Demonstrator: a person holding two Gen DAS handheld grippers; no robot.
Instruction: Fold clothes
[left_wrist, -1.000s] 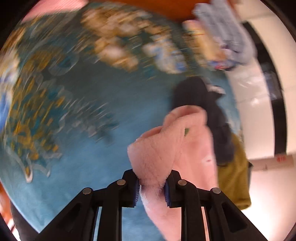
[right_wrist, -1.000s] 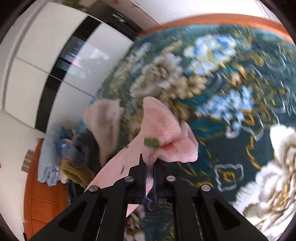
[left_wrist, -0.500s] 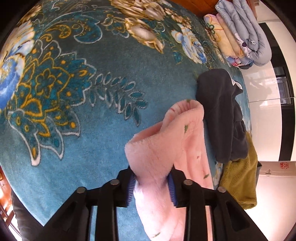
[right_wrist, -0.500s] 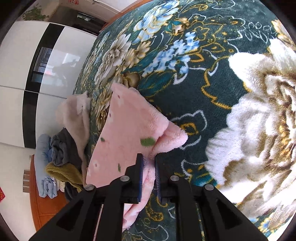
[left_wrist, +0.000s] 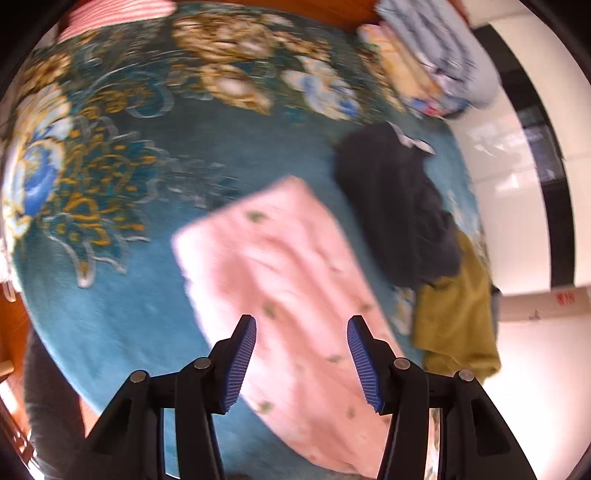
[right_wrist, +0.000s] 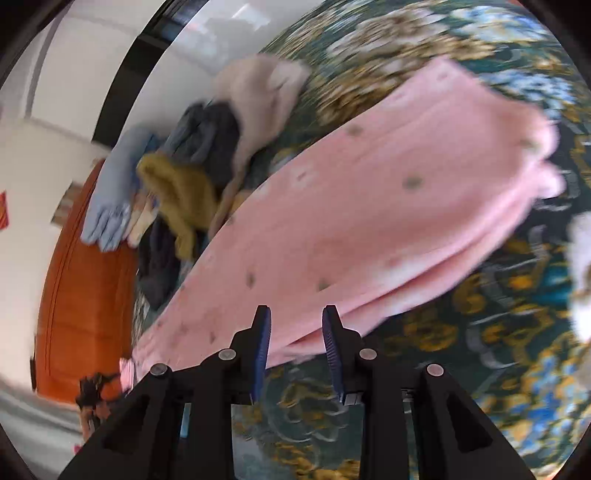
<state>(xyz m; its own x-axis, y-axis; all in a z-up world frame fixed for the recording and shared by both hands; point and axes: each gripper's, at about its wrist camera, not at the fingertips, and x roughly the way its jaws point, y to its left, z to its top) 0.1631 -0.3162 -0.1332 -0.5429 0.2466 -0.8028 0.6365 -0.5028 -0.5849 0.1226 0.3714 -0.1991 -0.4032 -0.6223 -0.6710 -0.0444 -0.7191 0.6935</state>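
Left gripper (left_wrist: 301, 334) and right gripper (right_wrist: 295, 323): black angular plastic bodies, round silver screws, blue ribbed pads (left_wrist: 242, 363) lining the jaws.

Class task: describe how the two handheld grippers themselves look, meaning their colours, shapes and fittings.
Both the left gripper and the right gripper have matte black angular arms joined by round silver pivot bolts. Each finger ends in a narrow blue ribbed pad. No cables, markings or sleeves show.

A home bedroom: floral bedspread (left_wrist: 122, 295), piled clothes (right_wrist: 192, 173), wardrobe (left_wrist: 509, 155).
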